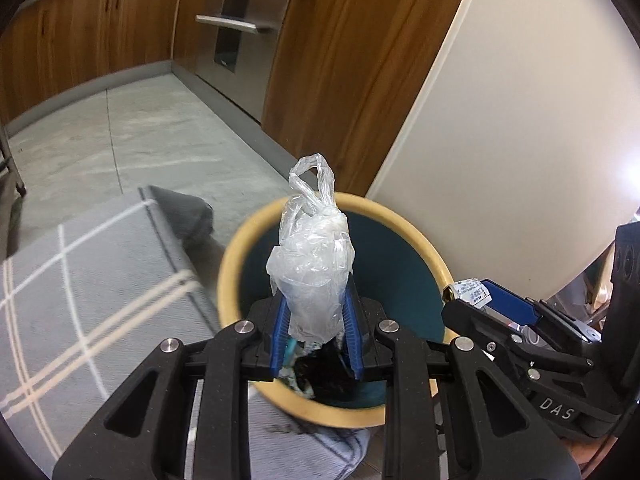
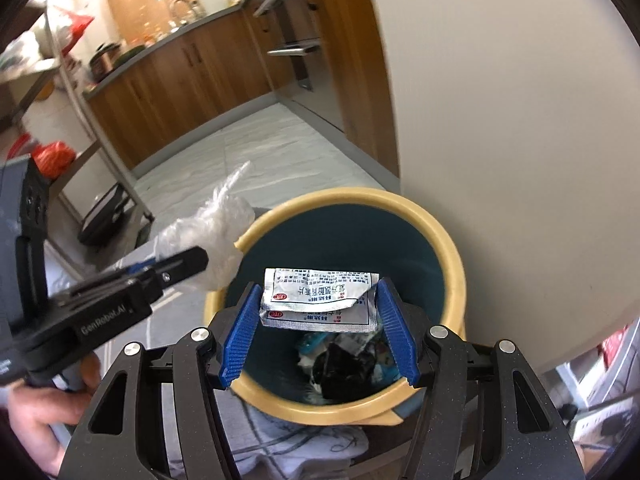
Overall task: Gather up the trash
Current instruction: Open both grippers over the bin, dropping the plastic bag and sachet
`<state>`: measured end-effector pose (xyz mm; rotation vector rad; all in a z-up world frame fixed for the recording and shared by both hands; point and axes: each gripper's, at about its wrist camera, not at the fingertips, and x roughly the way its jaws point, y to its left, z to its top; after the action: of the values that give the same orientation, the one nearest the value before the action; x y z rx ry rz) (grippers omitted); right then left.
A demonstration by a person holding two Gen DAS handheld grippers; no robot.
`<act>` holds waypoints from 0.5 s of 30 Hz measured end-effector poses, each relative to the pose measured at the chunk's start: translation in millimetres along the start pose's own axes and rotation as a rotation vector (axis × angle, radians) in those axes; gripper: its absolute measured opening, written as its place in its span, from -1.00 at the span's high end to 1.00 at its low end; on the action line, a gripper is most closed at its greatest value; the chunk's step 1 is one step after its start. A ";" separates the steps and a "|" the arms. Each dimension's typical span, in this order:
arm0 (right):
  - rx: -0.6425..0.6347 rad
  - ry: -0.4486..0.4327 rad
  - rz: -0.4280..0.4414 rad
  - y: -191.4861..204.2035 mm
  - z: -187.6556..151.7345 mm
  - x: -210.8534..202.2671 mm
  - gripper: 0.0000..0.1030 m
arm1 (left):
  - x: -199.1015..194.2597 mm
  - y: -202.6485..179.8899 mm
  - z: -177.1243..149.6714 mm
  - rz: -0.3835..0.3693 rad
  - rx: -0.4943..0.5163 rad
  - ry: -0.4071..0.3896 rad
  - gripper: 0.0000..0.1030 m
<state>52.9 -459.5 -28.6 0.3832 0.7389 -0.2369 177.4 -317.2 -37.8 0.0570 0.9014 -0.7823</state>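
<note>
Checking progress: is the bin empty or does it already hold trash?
Not empty: the bin holds dark and pale scraps at its bottom.

2 fisheye views are given, each taken from a gripper and directed forward and steeply downward along its blue-padded fingers. The left wrist view is set close above the near rim of the yellow-rimmed bin (image 1: pixel 230 264), with the left gripper (image 1: pixel 316 312) filling the lower frame; the right gripper (image 1: pixel 472 294) is seen at its right edge. The right wrist view is held just as near, over the same bin (image 2: pixel 452 248), with the left gripper (image 2: pixel 188 264) entering from the left. Shared by both views are the bin's interior, the grey floor (image 1: pixel 132 144), the wooden cabinets (image 1: pixel 96 36) far behind, and the pale wall (image 2: pixel 500 100) at right.
</note>
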 end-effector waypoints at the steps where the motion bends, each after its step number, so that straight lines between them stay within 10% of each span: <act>1: 0.015 0.002 0.001 -3.9 -0.2 0.6 -0.18 | 4.8 0.4 0.4 -0.014 -0.015 0.015 0.53; 8: 0.100 0.004 0.013 -23.0 2.3 9.4 -0.18 | 29.6 6.0 -5.7 -0.025 -0.071 0.102 0.40; 15: 0.127 0.022 0.013 -25.7 0.3 19.3 -0.19 | 22.2 3.8 -4.6 -0.024 -0.045 0.060 -0.23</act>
<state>58.2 -484.3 -48.3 0.5118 0.7442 -0.2683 184.9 -325.8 -57.8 0.0303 0.9772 -0.7853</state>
